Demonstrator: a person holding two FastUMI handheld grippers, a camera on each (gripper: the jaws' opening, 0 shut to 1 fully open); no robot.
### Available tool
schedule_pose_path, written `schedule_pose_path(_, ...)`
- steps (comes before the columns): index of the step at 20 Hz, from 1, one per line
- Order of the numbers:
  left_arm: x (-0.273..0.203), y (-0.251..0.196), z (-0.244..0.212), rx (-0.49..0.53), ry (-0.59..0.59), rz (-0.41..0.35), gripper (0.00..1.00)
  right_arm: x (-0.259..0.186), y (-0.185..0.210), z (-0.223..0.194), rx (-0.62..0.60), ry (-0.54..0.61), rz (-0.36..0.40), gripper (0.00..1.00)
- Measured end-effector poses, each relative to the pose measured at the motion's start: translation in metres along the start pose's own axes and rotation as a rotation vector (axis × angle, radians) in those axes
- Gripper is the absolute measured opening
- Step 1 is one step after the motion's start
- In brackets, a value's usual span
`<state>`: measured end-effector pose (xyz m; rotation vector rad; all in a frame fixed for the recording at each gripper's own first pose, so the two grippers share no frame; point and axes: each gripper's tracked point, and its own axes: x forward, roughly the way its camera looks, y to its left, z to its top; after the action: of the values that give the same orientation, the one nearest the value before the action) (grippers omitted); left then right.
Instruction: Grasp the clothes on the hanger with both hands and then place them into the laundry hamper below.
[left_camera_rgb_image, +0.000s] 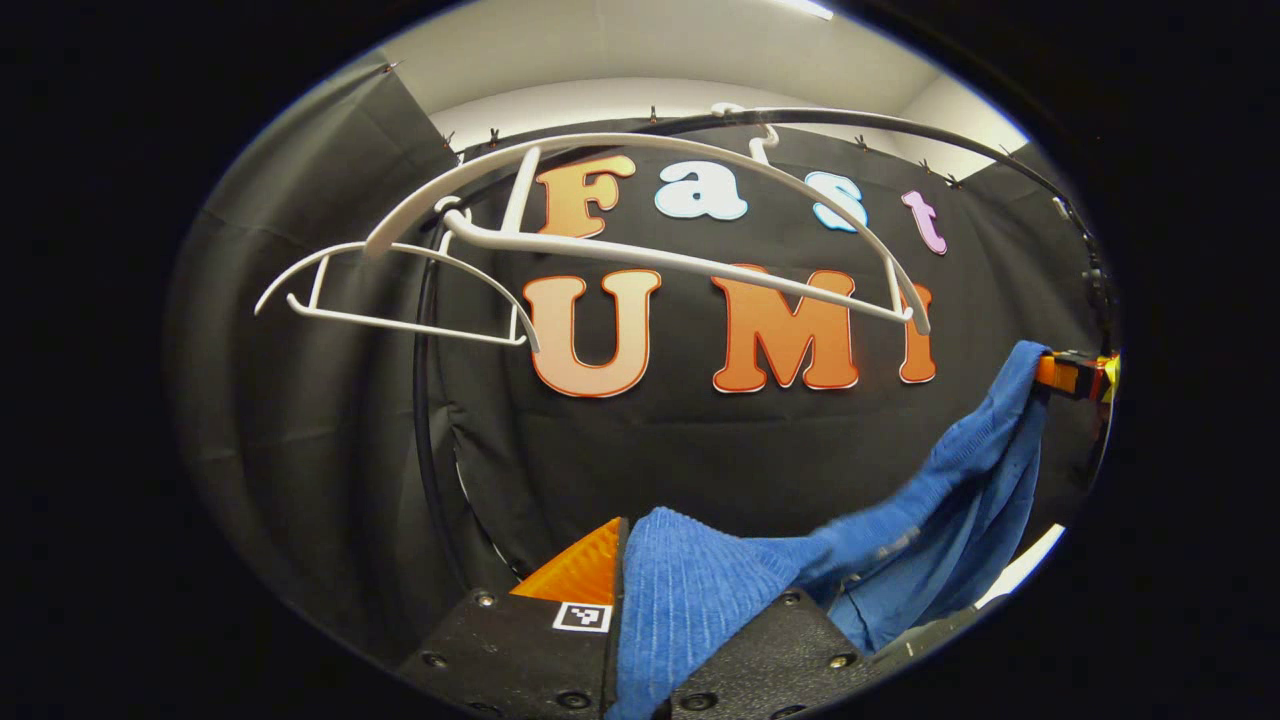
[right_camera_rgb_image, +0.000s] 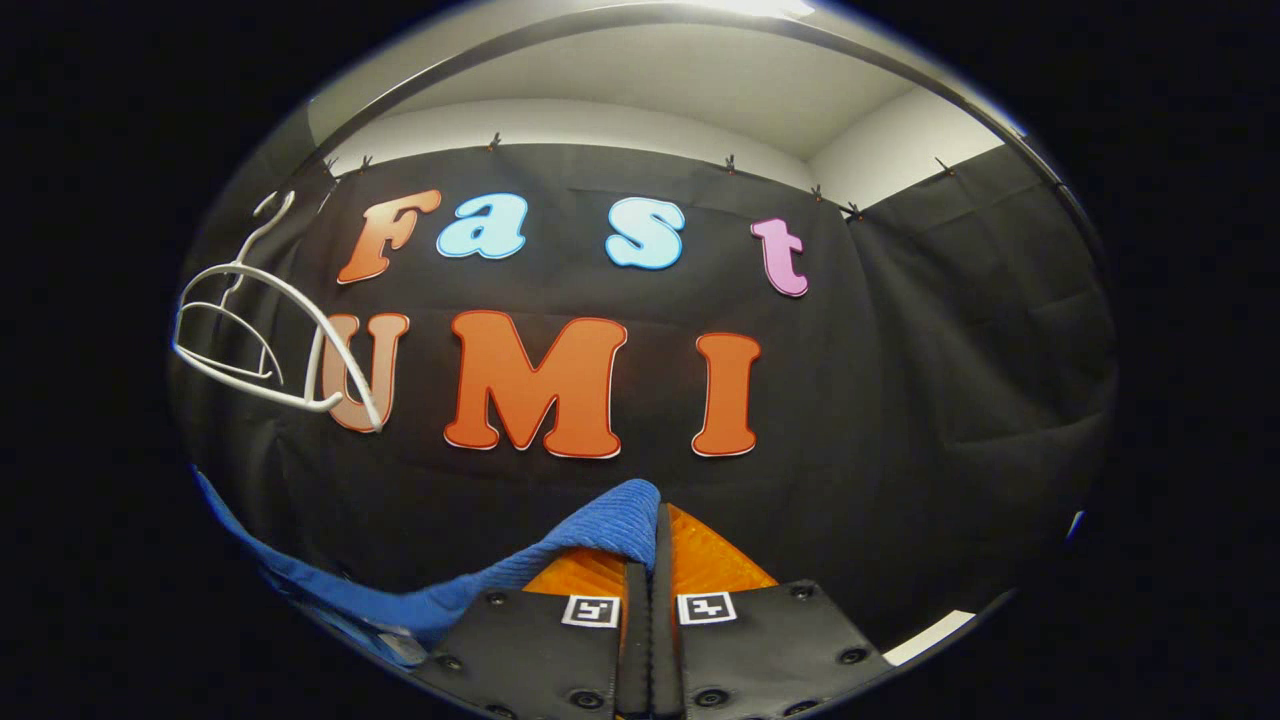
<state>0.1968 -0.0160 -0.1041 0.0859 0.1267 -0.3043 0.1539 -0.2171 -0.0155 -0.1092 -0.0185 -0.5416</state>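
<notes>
Left gripper (left_camera_rgb_image: 640, 560) up front in left gripper view, fingers clamped on a thick fold of the blue garment (left_camera_rgb_image: 700, 590), cloth bunched btwn them and spilling over the top. Garment runs off to the right as a sagging band, up to the right gripper (left_camera_rgb_image: 1075, 372) at the far edge, which pinches its other corner. Two white hangers (left_camera_rgb_image: 650, 255) hang bare on the black rail (left_camera_rgb_image: 900, 125) above, one nearer, one farther left, both apart from the garment. Black cloth wall (left_camera_rgb_image: 650, 450) behind.

Right gripper view now: right gripper (right_camera_rgb_image: 648, 555) w/ fingers pressed together, blue garment (right_camera_rgb_image: 600, 520) nipped at the tips, draping down-left along the lower edge. White hangers (right_camera_rgb_image: 250, 340) well off to the left, high up, clear of the cloth. Hamper: can't see where it sits.
</notes>
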Motion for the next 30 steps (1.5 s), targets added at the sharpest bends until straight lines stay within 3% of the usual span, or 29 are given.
schedule_pose_path(4, -0.005, 0.000, 0.003, -0.016, -0.002, 0.005, 0.07, -0.015, 0.031, 0.016, -0.004, -0.029, 0.098, 0.08)
schedule_pose_path(8, -0.003, -0.008, -0.003, -0.072, 0.014, -0.005, 0.07, -0.035, 0.083, 0.005, 0.048, 0.004, 0.258, 0.08)
schedule_pose_path(14, 0.006, -0.052, -0.057, -0.178, 0.165, -0.098, 0.07, -0.057, 0.168, -0.074, 0.073, 0.193, 0.454, 0.08)
schedule_pose_path(17, 0.008, -0.084, -0.105, -0.232, 0.283, -0.153, 0.08, -0.078, 0.206, -0.139, 0.069, 0.343, 0.535, 0.08)
schedule_pose_path(21, 0.001, -0.104, -0.187, -0.222, 0.515, -0.169, 0.07, -0.114, 0.228, -0.238, 0.080, 0.601, 0.576, 0.08)
schedule_pose_path(25, -0.029, -0.113, -0.260, -0.230, 0.727, -0.162, 0.07, -0.149, 0.232, -0.323, 0.070, 0.823, 0.564, 0.08)
schedule_pose_path(26, -0.038, -0.115, -0.281, -0.232, 0.779, -0.155, 0.07, -0.158, 0.232, -0.341, 0.059, 0.873, 0.559, 0.02)
schedule_pose_path(27, -0.045, -0.117, -0.296, -0.241, 0.826, -0.149, 0.07, -0.166, 0.235, -0.355, 0.053, 0.922, 0.560, 0.08)
schedule_pose_path(30, -0.066, -0.117, -0.332, -0.270, 0.944, -0.124, 0.15, -0.186, 0.241, -0.400, 0.034, 1.030, 0.553, 0.08)
